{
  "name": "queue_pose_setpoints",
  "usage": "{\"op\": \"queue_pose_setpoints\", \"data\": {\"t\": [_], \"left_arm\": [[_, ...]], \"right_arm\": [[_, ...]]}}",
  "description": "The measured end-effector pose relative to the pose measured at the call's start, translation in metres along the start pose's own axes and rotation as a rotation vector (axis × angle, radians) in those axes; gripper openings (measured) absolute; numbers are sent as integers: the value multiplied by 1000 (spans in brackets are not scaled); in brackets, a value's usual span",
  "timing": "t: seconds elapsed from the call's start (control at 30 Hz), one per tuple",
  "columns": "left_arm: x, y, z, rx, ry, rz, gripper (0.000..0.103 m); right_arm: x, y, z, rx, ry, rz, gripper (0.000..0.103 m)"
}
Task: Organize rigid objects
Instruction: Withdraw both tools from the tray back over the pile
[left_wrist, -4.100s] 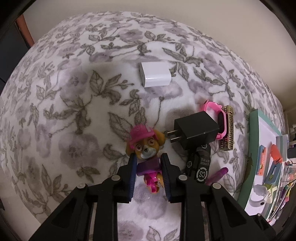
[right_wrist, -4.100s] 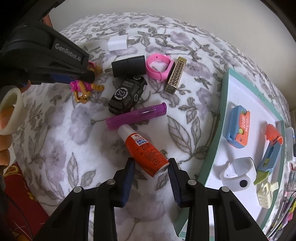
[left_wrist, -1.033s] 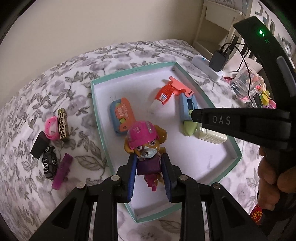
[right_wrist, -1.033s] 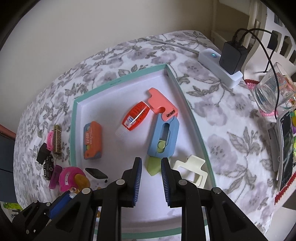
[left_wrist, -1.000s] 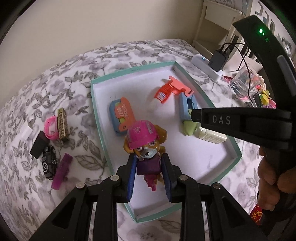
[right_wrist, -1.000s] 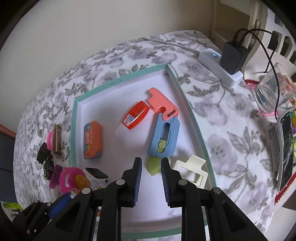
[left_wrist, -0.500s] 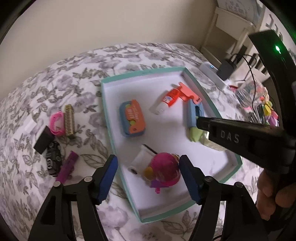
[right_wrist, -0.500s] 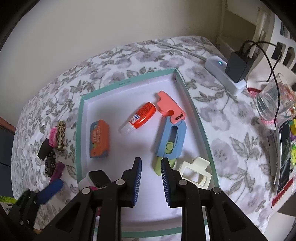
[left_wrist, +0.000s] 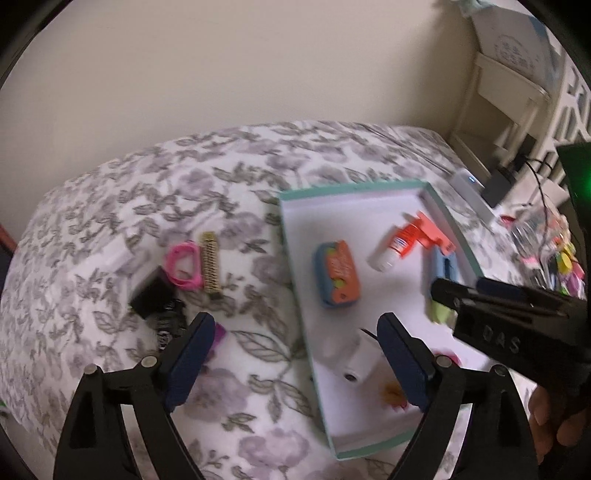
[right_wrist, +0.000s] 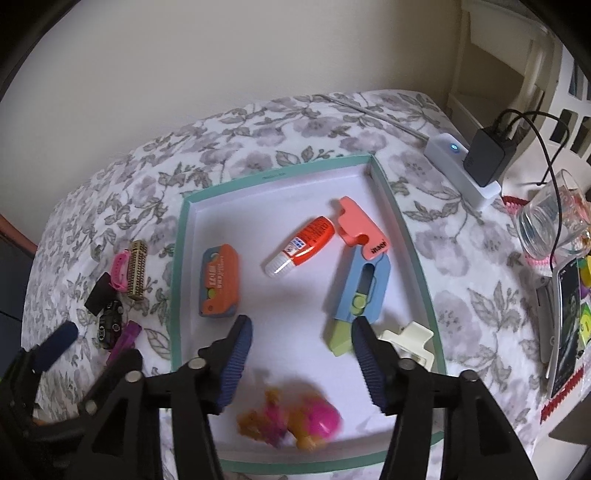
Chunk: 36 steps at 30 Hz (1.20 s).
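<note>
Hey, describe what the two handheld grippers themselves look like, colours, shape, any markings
Both are black plastic frames with cut-out triangular arms and silver pivot screws. Each finger ends in a dark blue ribbed pad. The left gripper and right gripper look alike. Seen from the left wrist, the right one's body bears faint embossed lettering, too blurred to read surely, and a green light glows above it.

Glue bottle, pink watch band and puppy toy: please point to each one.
glue bottle (right_wrist: 308, 242), right wrist view, orange body.
pink watch band (left_wrist: 183, 266), left wrist view, loop's strap.
puppy toy (right_wrist: 295, 415), right wrist view, pink helmet, blurred.
</note>
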<state>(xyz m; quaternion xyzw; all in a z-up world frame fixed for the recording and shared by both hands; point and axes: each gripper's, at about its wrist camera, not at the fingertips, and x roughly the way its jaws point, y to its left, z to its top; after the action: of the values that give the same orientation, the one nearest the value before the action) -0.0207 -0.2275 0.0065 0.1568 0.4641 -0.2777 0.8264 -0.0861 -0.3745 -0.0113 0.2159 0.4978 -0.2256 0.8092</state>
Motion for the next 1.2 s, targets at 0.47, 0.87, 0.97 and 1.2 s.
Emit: {"op": "queue_pose_setpoints", "data": {"t": [0.47,0.87,0.97,1.2], "left_arm": [[-12,32,8,-76,-53,99,91],[-10,117,16,-274,4,189,91],[-3,154,9,-368,43,228,91],[11,232,-20,-592,149,276,91]], "right_arm": [[10,29,-7,-89,-5,2,80],[19,59,-15,-149,-27,54,103],[21,72,-16,-169,-34,51,103],[21,115,-17,-218,-53,117,103]]}}
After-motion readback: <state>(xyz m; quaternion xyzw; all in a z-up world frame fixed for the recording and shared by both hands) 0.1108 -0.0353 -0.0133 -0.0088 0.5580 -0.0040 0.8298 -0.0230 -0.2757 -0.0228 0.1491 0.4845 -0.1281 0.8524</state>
